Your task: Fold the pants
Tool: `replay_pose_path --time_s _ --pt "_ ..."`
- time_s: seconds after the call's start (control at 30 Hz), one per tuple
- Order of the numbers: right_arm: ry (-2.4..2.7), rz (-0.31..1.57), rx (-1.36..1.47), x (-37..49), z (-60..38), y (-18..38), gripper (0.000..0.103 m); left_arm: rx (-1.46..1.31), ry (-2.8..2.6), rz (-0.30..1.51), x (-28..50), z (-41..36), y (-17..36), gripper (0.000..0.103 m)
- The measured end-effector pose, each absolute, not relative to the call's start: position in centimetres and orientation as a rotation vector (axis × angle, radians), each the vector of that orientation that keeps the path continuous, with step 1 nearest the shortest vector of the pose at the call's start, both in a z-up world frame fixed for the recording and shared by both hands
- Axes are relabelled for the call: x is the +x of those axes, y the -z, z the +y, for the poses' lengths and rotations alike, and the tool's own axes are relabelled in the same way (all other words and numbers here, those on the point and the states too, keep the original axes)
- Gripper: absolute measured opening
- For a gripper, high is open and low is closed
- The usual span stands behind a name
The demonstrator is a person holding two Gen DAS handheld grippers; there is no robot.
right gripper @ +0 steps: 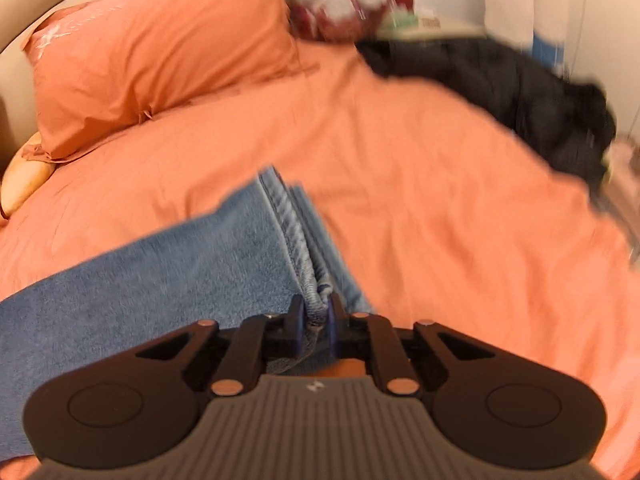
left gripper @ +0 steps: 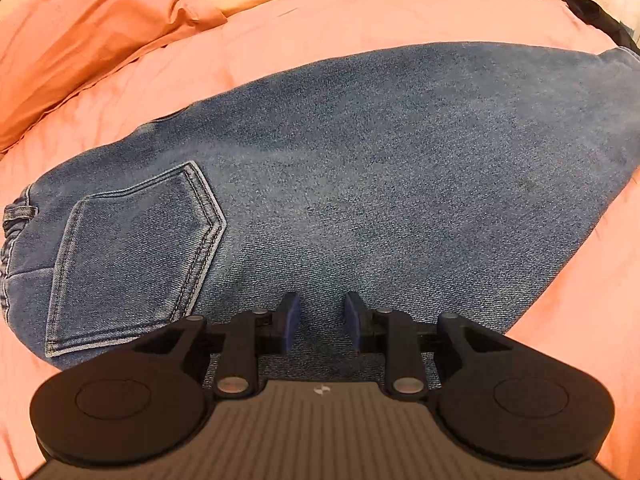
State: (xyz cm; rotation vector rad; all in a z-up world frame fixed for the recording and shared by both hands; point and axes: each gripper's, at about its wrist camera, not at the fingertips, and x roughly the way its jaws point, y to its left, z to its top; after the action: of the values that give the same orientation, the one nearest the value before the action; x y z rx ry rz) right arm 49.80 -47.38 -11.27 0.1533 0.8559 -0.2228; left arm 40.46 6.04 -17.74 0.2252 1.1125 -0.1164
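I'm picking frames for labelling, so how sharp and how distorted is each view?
Left wrist view: sharp, the blue denim jeans show weave and pocket stitching, though fisheye bows the orange bedspread. Right wrist view: motion-blurred, worst at the black garment and the red clutter beyond; only the right gripper looks crisp.

A home bedroom: a bed (right gripper: 440, 184) made up in orange bedding, a matching pillow (right gripper: 160, 48) at its head.

We see blue faded denim pants (left gripper: 360, 160), salmon-pink bedsheet (left gripper: 360, 12), orange pillow (right gripper: 160, 48), black garment (right gripper: 520, 96), black grippers with blue pads (left gripper: 292, 320), grey ribbed housing.
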Motion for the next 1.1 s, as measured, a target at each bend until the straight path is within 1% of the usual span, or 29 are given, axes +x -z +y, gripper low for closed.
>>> replay_pose_path --time_s 0.1,0.17,0.2,0.27,0.37,0.5,0.57,0.67,0.7,0.77,0.83,0.87,0.9,1.07,1.1 --pt "0.22 0.702 0.093 49.6 -46.3 7.5 0.003 0.2 0.119 1.086 39.9 6.5 17.2 0.033" --pt "0.266 0.692 0.095 49.8 -46.9 7.4 0.003 0.163 0.125 1.056 39.5 6.9 16.8 0.034" --pt "0.295 0.71 0.102 49.9 -47.5 8.2 0.003 0.139 0.128 1.042 39.4 7.1 16.6 0.036" --pt "0.324 0.797 0.115 50.3 -48.8 10.8 0.003 0.129 0.13 1.041 39.4 7.2 16.7 0.037" --pt "0.34 0.871 0.132 50.4 -49.7 14.7 0.003 0.145 0.122 1.067 39.8 7.2 17.5 0.039" --pt "0.35 0.932 0.198 50.5 -51.1 17.9 0.004 0.185 0.125 1.112 40.6 6.8 17.7 0.04" --pt "0.344 0.946 0.206 50.6 -51.6 18.5 0.005 0.204 0.124 1.125 40.7 6.6 17.9 0.041" --pt "0.356 0.947 0.199 50.7 -51.5 18.3 0.015 0.238 0.114 1.122 40.9 6.1 18.1 0.041" --pt "0.362 0.949 0.209 50.7 -51.7 18.2 0.023 0.238 0.109 1.116 40.7 6.0 18.0 0.041" --pt "0.365 0.915 0.249 50.0 -52.3 17.6 0.034 0.229 0.104 1.084 40.1 6.1 17.3 0.041" --pt "0.334 0.905 0.341 48.9 -53.2 17.4 0.034 0.183 0.083 1.048 38.9 6.6 16.5 0.049" --pt "0.317 0.907 0.388 48.6 -53.5 17.5 0.034 0.138 0.077 1.032 38.2 6.9 16.2 0.056" --pt "0.304 0.902 0.43 48.1 -53.7 17.7 0.035 0.085 0.071 1.021 37.5 7.3 15.8 0.061" --pt "0.291 0.886 0.609 47.1 -53.9 19.6 0.036 -0.216 0.02 0.989 34.8 9.6 15.0 0.062" --pt "0.292 0.88 0.638 47.1 -54.0 20.0 0.036 -0.282 0.008 0.983 34.4 10.1 15.0 0.064"
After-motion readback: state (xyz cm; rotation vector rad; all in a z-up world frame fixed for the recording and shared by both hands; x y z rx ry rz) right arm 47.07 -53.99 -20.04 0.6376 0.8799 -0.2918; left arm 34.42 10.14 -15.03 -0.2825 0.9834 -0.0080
